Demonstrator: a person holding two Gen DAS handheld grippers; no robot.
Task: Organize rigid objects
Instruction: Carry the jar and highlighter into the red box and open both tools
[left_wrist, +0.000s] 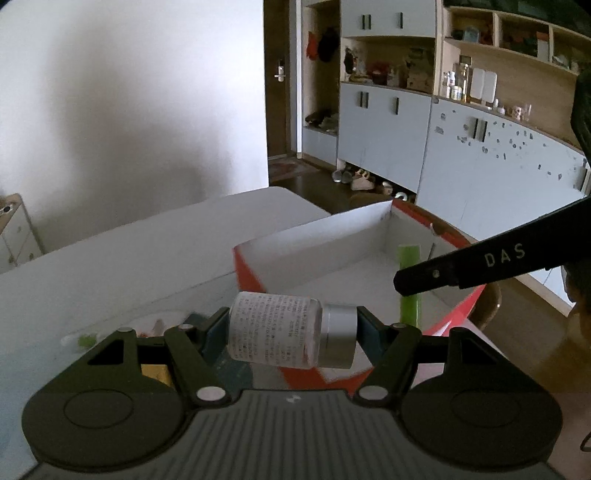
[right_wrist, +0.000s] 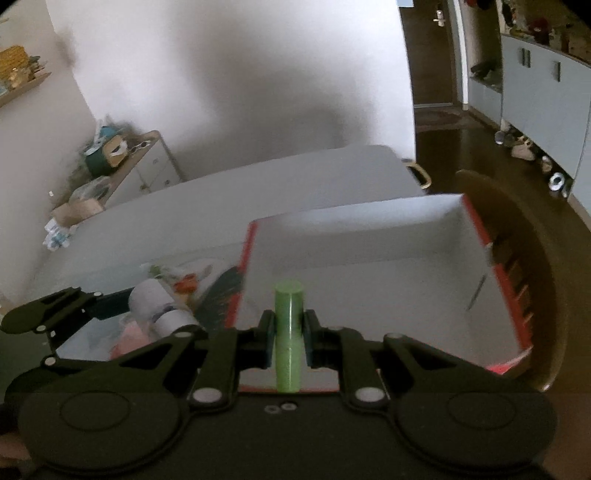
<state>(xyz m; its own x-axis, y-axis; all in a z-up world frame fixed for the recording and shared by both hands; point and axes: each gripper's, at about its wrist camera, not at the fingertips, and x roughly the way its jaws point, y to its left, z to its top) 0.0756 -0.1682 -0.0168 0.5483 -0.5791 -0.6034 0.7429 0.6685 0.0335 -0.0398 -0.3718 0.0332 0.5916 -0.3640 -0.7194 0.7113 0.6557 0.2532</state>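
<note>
My left gripper is shut on a white bottle with a printed label and a silver cap. The bottle lies crosswise between the pads, just short of the near corner of a box that is orange outside and white inside. My right gripper is shut on an upright green cylinder over the box's white floor. In the left wrist view the same green cylinder stands inside the box, with the right gripper's black finger across it. The bottle also shows at the left of the right wrist view.
The box sits on a white table. Small loose items lie on the table left of the box. A wooden chair back curves behind the box's right side. Grey cabinets and shoes stand beyond, and a drawer unit stands by the wall.
</note>
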